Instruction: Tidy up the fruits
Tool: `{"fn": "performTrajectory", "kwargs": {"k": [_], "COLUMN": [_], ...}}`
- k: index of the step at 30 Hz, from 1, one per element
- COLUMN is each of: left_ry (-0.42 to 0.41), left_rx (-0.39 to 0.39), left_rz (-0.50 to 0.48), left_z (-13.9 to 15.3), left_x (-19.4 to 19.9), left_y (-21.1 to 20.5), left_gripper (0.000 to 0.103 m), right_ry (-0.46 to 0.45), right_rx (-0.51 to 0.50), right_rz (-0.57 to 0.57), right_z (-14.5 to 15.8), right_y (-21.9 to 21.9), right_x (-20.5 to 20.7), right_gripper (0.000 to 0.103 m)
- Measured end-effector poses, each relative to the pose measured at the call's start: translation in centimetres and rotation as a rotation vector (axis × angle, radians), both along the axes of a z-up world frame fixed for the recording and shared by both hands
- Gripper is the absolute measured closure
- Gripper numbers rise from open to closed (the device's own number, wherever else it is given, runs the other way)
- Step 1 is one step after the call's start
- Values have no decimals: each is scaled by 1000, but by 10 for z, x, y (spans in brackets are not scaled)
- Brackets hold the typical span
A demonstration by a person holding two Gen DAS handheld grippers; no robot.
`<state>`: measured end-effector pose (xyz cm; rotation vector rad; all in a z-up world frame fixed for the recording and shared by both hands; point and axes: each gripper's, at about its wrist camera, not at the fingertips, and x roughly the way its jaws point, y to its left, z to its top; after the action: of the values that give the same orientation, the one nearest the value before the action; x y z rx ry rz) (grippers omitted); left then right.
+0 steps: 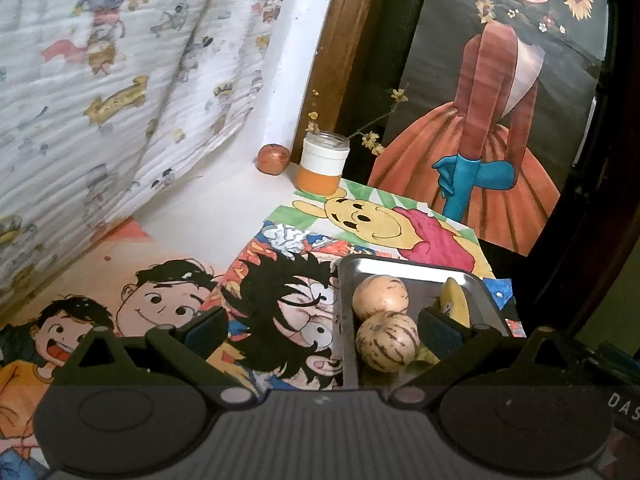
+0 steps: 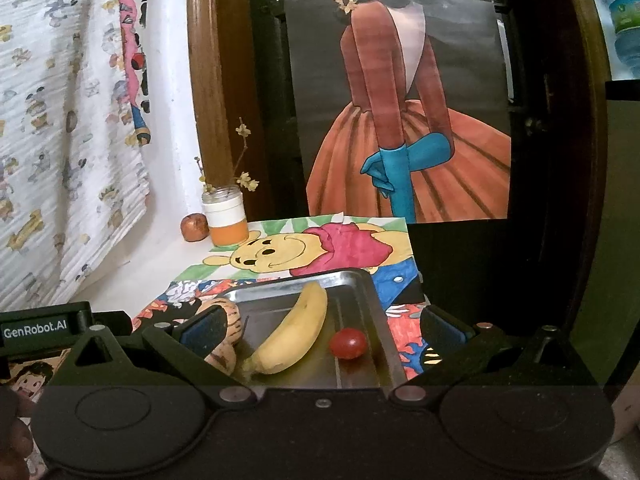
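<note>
At the far left of the bench, a small round reddish-brown fruit (image 1: 273,159) sat just beside a clear glass jar with a white and orange band (image 1: 323,162) that held thin twigs with yellow blossoms. Nearer, coloured cartoon drawings on paper (image 1: 256,300) covered the white bench (image 1: 208,216), and a shallow rectangular steel tray (image 2: 360,280) lay on them. In the tray, two pale round melons with dark stripes (image 1: 386,340) touched each other at its left side; to their right a yellow banana (image 2: 292,332) lay diagonally, and a small red tomato (image 2: 348,343) rested just right of the banana's near end. The left hand-held gripper (image 1: 324,332) was spread wide and empty, its right finger over the tray beside the melons. The right hand-held gripper (image 2: 324,332) was likewise spread and held nothing, its fingers to either side of the banana and tomato. A large painting of a figure in an orange dress (image 2: 400,120) stood behind.
</note>
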<state>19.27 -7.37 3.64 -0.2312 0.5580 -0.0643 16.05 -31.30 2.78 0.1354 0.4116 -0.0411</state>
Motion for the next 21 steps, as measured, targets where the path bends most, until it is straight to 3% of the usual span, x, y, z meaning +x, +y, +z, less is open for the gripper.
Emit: {"fn": "performTrajectory", "kwargs": {"k": [21], "left_ry": [-12], "left_rx": [-11], "left_rz": [51], "left_z": [1], "left_x": [-36], "left_y": [27], "left_gripper": [0], "right_ry": [-15], "right_rx": [-1], "right_rz": [22], "right_z": [2], "right_y": [22], "right_x": [-23], "right_gripper": [1]}}
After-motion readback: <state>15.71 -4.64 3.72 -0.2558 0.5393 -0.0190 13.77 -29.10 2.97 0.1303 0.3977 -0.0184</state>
